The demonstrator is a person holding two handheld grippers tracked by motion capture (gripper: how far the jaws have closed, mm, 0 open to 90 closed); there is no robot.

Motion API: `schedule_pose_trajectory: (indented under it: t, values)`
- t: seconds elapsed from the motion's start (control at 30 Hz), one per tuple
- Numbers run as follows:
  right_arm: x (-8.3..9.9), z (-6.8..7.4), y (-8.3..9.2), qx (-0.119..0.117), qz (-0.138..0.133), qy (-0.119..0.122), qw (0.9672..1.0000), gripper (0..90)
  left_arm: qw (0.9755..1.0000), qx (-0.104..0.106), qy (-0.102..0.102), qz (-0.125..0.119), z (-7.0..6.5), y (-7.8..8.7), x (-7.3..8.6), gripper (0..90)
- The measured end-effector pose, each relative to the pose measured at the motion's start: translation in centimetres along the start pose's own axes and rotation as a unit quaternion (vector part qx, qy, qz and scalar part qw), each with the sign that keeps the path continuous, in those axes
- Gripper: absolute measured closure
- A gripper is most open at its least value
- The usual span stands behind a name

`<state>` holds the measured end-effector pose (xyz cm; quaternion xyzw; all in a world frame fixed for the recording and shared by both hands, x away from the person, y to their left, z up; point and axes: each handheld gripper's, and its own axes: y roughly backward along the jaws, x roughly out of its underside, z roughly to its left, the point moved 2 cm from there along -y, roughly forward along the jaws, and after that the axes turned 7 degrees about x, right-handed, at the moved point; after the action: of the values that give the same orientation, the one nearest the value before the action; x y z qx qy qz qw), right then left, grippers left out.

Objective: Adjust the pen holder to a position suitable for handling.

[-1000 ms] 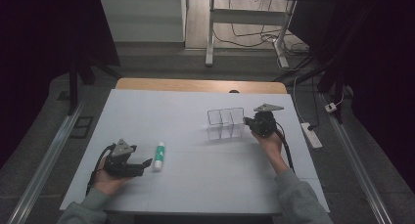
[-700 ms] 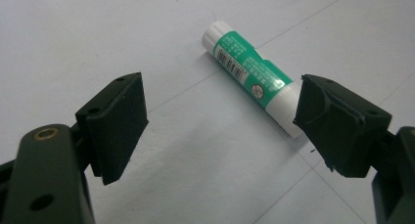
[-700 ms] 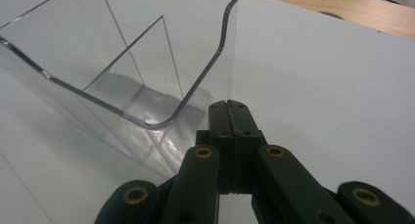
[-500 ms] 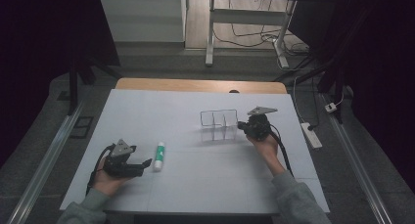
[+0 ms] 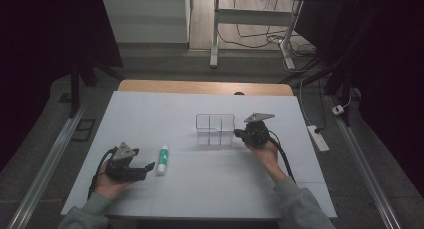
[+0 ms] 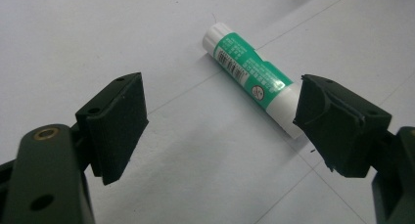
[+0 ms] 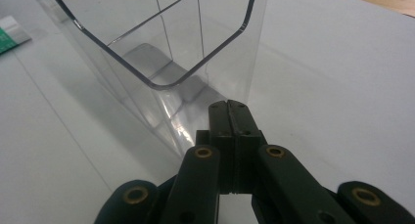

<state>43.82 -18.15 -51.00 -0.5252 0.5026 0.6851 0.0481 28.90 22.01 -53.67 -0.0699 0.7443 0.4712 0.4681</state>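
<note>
A clear plastic organiser box [image 5: 215,129] with inner dividers stands upright near the middle of the white mat. My right gripper [image 5: 237,134] is at the box's right side, its jaws shut tight together. In the right gripper view its tips [image 7: 230,107] touch the foot of the box's [image 7: 161,43] near wall, with nothing seen between them. A green and white glue stick [image 5: 162,159] lies flat on the mat to the left. My left gripper [image 5: 146,170] rests beside it, open. The glue stick [image 6: 254,82] lies just beyond the spread jaws of that gripper [image 6: 220,131], nearer the right one.
A white mat [image 5: 150,114] covers the table, with a strip of wooden tabletop [image 5: 205,86] beyond its far edge. A white power strip [image 5: 318,137] lies on the floor at the right. A metal rail [image 5: 50,159] runs along the left.
My right gripper and the clear box have moved left together across the mat. The left gripper and the glue stick have stayed where they were.
</note>
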Motion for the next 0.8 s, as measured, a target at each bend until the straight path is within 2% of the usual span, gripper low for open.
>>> schedule_pose_trajectory:
  t: [0.13, 0.27, 0.57, 0.7, 0.8]
  values:
    - [-0.1, 0.4, -0.1, -0.003, 0.001, 0.008, 1.0, 89.4, 1.0, 0.0, 0.0, 0.0, 0.0, 0.0, 0.0, 19.1]
    - [-0.1, 0.3, -0.1, -0.012, -0.003, 0.004, 0.9999, 89.4, 1.0, 0.0, 0.0, 0.0, 0.0, 0.0, 0.0, 19.2]
    - [-0.1, 0.3, 0.1, -0.012, -0.006, 0.003, 0.9999, 89.5, 1.0, -0.001, -0.003, 0.002, 0.0, -0.2, 0.0, 19.2]
    - [0.0, -0.1, 0.9, -0.005, -0.016, 0.002, 0.9999, 89.1, 1.0, -0.002, -0.003, 0.001, 0.1, -0.1, 0.0, 19.2]
    - [0.4, -0.5, 1.9, 0.0, -0.025, 0.0, 0.9997, 84.5, 1.0, -0.001, -0.004, 0.001, 0.1, -0.2, 0.0, 19.3]
